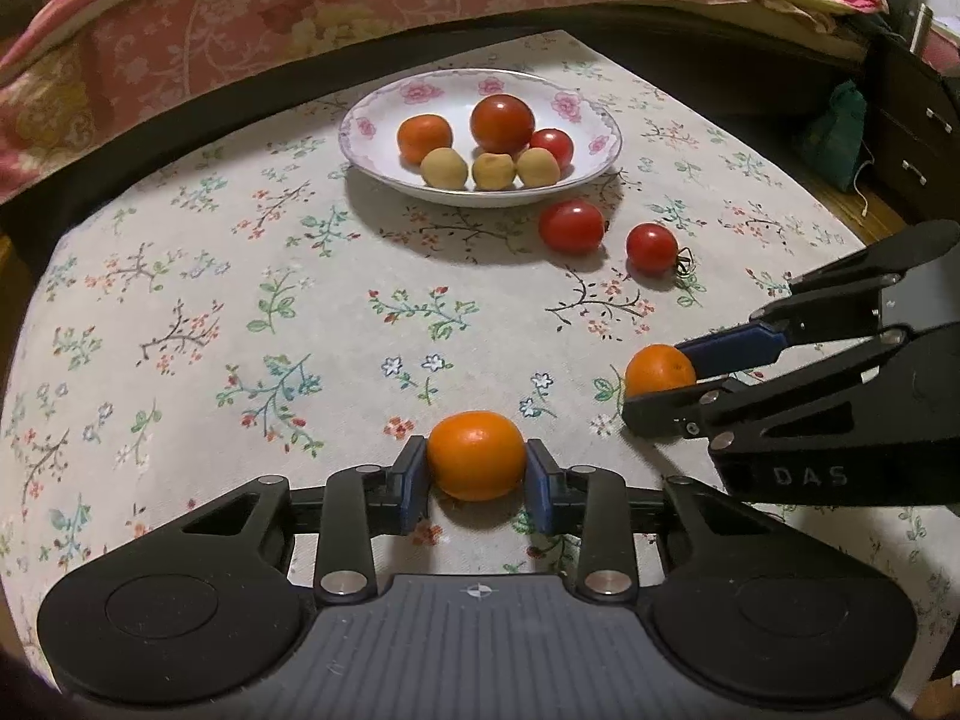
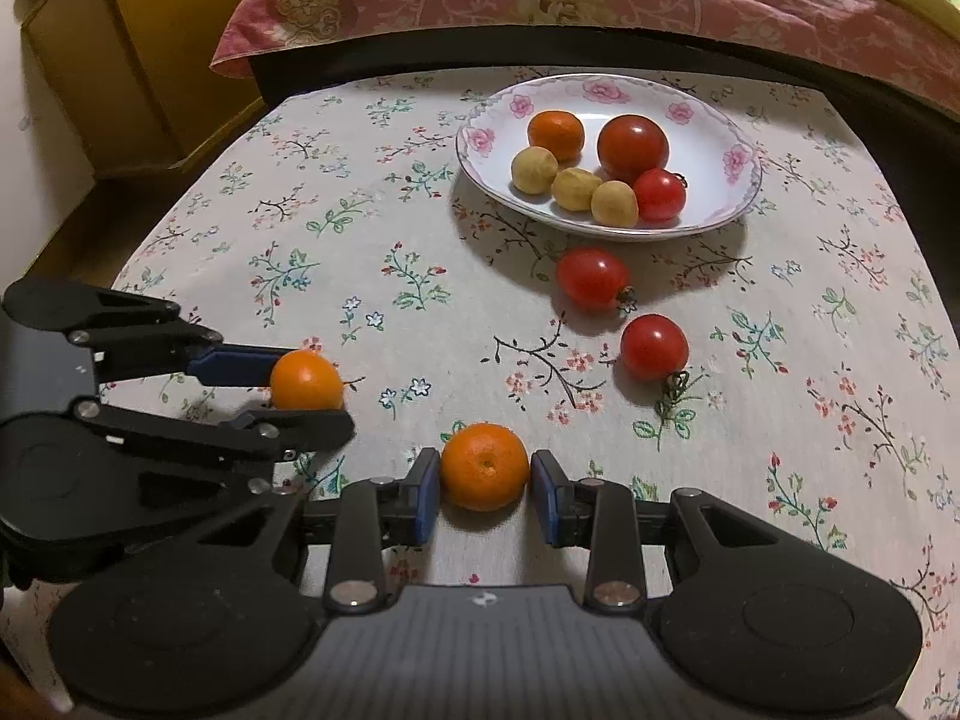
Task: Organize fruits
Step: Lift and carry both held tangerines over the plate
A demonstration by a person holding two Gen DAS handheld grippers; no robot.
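Note:
My left gripper is shut on a small orange low over the flowered tablecloth; it also shows in the right wrist view with that orange. My right gripper has its blue pads against a second orange, with a thin gap at the right pad; it shows in the left wrist view around that orange. A white flowered plate holds an orange, two tomatoes and three tan fruits. Two tomatoes lie on the cloth beside it.
The tablecloth covers a table that ends at a dark edge before a bed with a pink quilt. A yellow cabinet stands left. Dark drawers and a green bag are right.

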